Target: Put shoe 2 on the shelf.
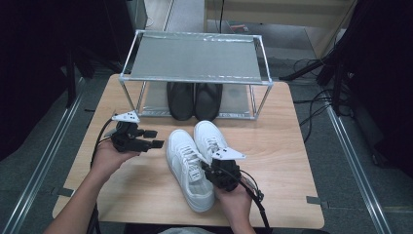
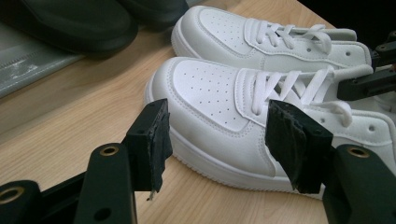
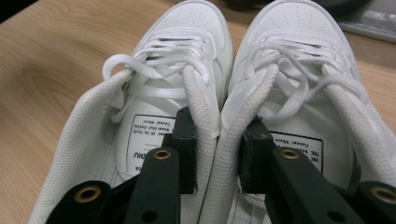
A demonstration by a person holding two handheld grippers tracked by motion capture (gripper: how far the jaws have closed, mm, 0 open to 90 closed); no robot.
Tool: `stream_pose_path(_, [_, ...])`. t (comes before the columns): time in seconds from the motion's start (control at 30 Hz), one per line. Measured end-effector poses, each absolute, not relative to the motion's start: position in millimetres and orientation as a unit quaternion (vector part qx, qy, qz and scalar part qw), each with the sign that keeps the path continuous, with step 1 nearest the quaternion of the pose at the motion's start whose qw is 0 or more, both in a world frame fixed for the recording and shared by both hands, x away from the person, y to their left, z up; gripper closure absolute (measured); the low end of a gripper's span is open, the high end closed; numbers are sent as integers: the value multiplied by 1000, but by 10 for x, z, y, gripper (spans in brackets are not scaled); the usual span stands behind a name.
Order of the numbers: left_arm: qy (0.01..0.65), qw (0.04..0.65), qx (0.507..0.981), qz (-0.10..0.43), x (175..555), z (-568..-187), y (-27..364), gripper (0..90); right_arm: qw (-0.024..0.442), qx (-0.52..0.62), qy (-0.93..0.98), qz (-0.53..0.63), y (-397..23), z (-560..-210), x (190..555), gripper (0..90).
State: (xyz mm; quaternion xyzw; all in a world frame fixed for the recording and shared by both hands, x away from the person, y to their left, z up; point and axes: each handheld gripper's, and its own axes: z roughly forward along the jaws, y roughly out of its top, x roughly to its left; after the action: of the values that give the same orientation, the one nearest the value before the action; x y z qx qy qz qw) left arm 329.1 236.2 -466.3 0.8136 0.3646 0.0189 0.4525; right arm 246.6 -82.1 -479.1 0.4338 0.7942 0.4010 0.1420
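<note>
White sneakers [image 1: 195,158] sit side by side mid-worktop [image 1: 282,146]. We judge them light, with soft collars; our right tongs [image 3: 215,154] pinch both inner collar walls together, a sound hold. Left tongs [image 2: 215,140] stand apart, empty.

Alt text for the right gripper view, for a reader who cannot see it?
The right gripper pinches the two touching inner collars of a pair of white sneakers, one black jaw inside each shoe. The laced shoes point away across a wooden table.
</note>
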Motion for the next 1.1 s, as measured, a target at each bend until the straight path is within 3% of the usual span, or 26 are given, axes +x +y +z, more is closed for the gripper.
stream_pose_path(0.6, [378, 442, 813, 33, 3308, -4682, 2496, 405, 76, 387, 833, 388, -1054, -4629, 2600, 774])
stream_pose_path(1.1, [408, 434, 802, 53, 3190, -4733, 2716, 406, -11, 242, 875, 420, -1348, -4299, 3139, 770])
